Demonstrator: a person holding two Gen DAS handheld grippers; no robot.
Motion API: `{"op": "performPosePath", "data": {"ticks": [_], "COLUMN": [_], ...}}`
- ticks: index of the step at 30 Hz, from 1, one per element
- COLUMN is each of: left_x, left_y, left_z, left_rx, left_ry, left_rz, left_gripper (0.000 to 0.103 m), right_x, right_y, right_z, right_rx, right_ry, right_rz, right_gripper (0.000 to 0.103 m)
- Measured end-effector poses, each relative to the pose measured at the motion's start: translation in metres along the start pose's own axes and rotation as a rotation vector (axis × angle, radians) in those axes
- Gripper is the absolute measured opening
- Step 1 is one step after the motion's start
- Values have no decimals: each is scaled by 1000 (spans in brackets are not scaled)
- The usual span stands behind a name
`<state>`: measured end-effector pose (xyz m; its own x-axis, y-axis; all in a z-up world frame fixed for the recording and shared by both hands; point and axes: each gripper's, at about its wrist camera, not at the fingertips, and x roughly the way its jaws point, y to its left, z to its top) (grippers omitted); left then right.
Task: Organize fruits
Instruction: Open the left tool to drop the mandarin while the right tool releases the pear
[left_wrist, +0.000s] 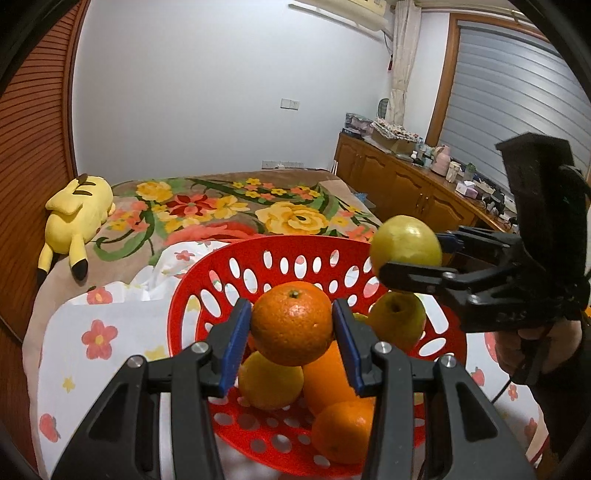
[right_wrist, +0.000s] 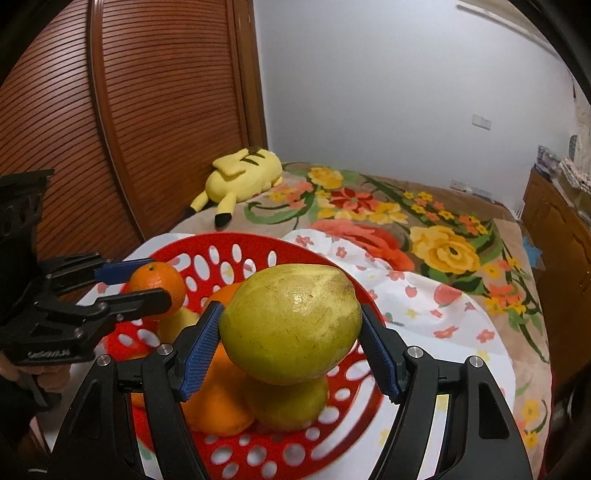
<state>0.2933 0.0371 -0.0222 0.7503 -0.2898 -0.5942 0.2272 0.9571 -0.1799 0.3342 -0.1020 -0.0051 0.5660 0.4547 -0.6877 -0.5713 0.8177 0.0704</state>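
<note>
A red perforated basket (left_wrist: 280, 258) (right_wrist: 258, 247) sits on a white flowered cloth on the bed, with several oranges and yellow-green fruits inside. My left gripper (left_wrist: 292, 325) is shut on an orange (left_wrist: 291, 323) and holds it above the pile; the right wrist view shows that orange (right_wrist: 157, 282) at the left. My right gripper (right_wrist: 291, 332) is shut on a large yellow-green fruit (right_wrist: 291, 321), held over the basket's right side; the left wrist view shows this fruit (left_wrist: 404, 240) above the rim. In the basket lie another yellow-green fruit (left_wrist: 397, 319) and an orange (left_wrist: 341, 430).
A yellow plush toy (left_wrist: 75, 218) lies at the bed's far left by a slatted wooden door (right_wrist: 147, 110). The flowered blanket (left_wrist: 240, 206) covers the bed beyond the basket. A wooden cabinet (left_wrist: 406, 184) with clutter stands along the right. A hand (left_wrist: 535, 343) holds the right gripper.
</note>
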Motion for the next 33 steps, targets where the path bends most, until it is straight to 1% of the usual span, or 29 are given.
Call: {"op": "performPosePath", "data": {"ticks": [6,11,20,25,31,33], "left_x": [4,9,17,22,26,26], "left_y": [3,7,18,22,24,25], "left_z": [4,8,8,7,9,9], "left_rx": [5,1,-6,-13,-20,-19], "left_ry": [2,5,14,22,29,29], "left_rz": [-2,2,9,16,26,30], "left_gripper": [44,44,44,44,45,45], "right_x": [23,37,42,43,42,38], "right_y": [-2,-3,-2,2,2,2], "right_z": [8,6,6,4,2,3], "right_rx": [-14,-17,-33,-54,-43,-41], "right_ry": [44,80,95,111,100,77], "right_rz": [10,7,6,-15,-25,-24], "right_gripper": [74,74,75,75,75,75]}}
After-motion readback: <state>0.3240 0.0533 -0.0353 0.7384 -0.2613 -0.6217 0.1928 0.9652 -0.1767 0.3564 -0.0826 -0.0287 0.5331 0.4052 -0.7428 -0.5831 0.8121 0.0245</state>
